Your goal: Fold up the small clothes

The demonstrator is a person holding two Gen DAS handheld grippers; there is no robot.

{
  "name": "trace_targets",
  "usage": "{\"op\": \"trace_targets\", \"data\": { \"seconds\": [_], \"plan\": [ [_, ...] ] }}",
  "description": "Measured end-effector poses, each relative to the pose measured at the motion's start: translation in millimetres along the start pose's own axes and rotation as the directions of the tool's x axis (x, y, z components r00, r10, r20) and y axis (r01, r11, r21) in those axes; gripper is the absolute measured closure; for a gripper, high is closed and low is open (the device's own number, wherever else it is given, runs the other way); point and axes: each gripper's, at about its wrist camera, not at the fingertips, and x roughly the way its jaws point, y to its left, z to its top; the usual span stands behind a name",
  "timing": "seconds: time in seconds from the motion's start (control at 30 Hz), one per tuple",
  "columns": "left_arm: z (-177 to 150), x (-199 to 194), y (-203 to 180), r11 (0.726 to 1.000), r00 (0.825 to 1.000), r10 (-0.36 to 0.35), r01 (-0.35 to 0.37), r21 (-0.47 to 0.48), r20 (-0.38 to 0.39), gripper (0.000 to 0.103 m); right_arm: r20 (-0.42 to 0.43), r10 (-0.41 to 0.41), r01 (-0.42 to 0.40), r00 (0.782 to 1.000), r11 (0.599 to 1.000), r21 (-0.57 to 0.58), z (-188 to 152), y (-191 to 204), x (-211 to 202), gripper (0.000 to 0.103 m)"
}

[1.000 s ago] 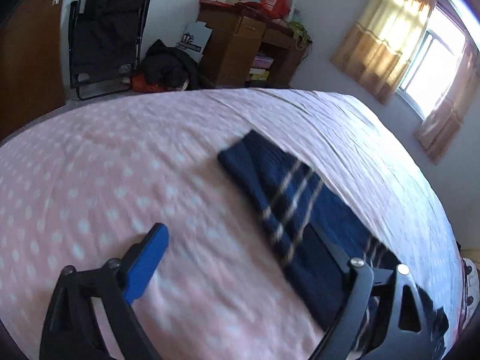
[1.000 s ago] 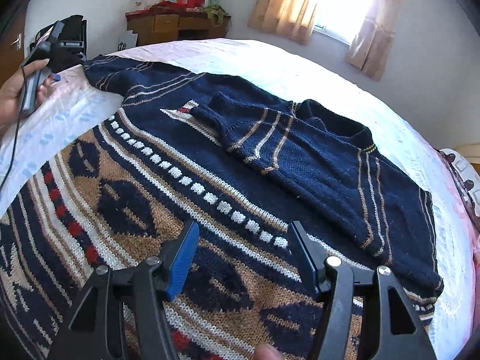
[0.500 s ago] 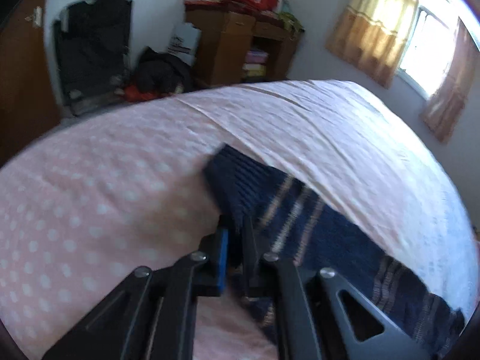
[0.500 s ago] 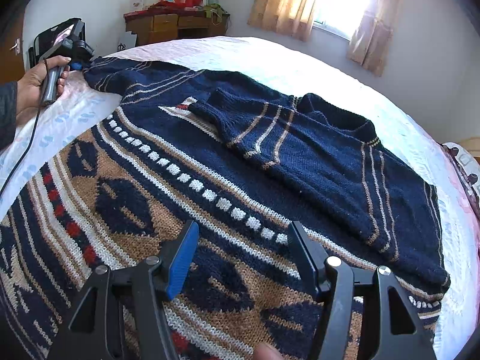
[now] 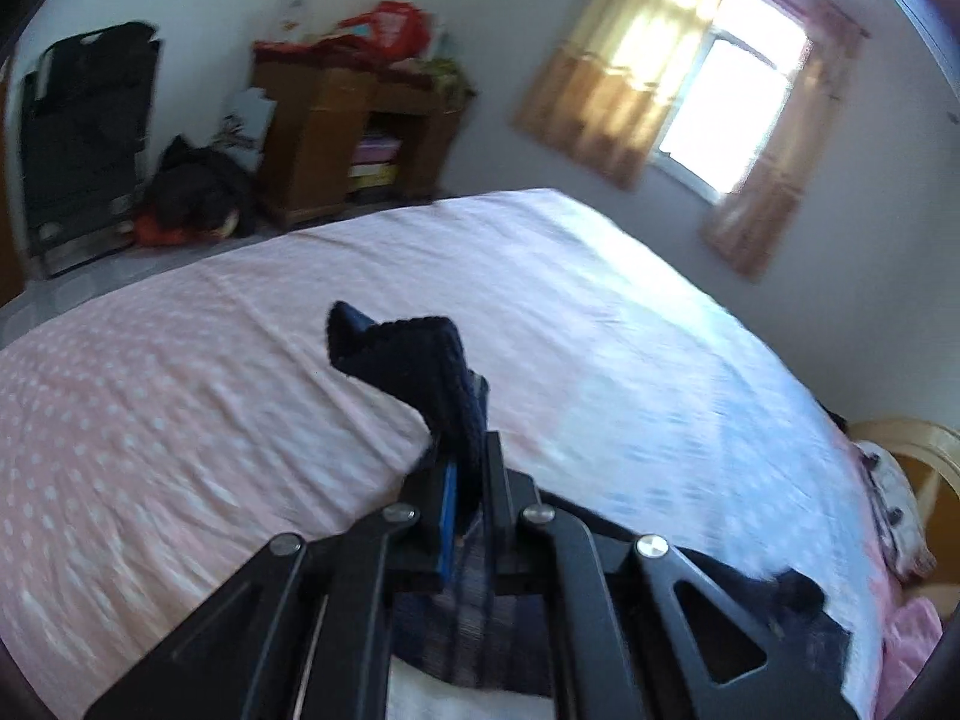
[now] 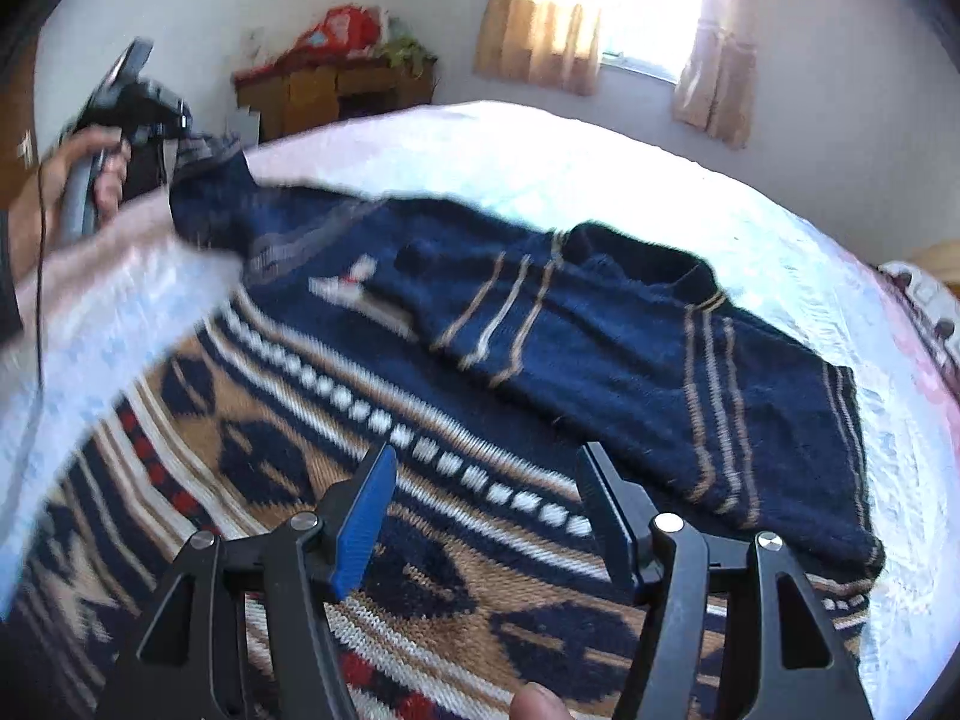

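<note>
A navy knitted sweater (image 6: 600, 360) with tan, white and red patterns lies spread on the pink dotted bed (image 5: 180, 420). Its right sleeve is folded across the chest. My left gripper (image 5: 465, 450) is shut on the cuff of the other sleeve (image 5: 414, 360), which sticks up past the jaws, lifted off the bed. In the right wrist view that gripper (image 6: 156, 120) shows at the far left in a hand, with the sleeve (image 6: 240, 204) hanging from it. My right gripper (image 6: 486, 468) hovers open above the sweater's patterned lower part, nothing between its fingers.
A wooden cabinet (image 5: 354, 138) with red bags on top stands against the far wall, with a black folding chair (image 5: 84, 138) and dark clothes on the floor beside it. A curtained window (image 5: 720, 102) is at the right. A chair (image 5: 912, 462) stands at the bed's right edge.
My left gripper went from open above the bed to shut on the sleeve cuff, then lifted it off the bed. My right gripper rose slightly and stayed open.
</note>
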Motion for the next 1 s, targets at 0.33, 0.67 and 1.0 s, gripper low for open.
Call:
{"op": "trace_targets", "data": {
  "seconds": [0.33,0.67,1.0],
  "plan": [
    [-29,-38,-100,0.978,0.978,-0.199,0.202,0.046,-0.061,0.097,0.089,-0.049,0.040,0.995,0.994,0.100,-11,-54,-72,0.040],
    [-72,-43,-196,0.935,0.930,-0.338,0.349,0.059,-0.146,0.097,0.098,-0.071,0.050,0.993,0.979,0.195,-61,-96,-109,0.040],
    [-142,-31,-290,0.903,0.883,-0.398,0.426,0.065,-0.250,0.097,0.117,-0.093,0.056,0.989,0.957,0.284,-101,-134,-125,0.040]
  ]
}}
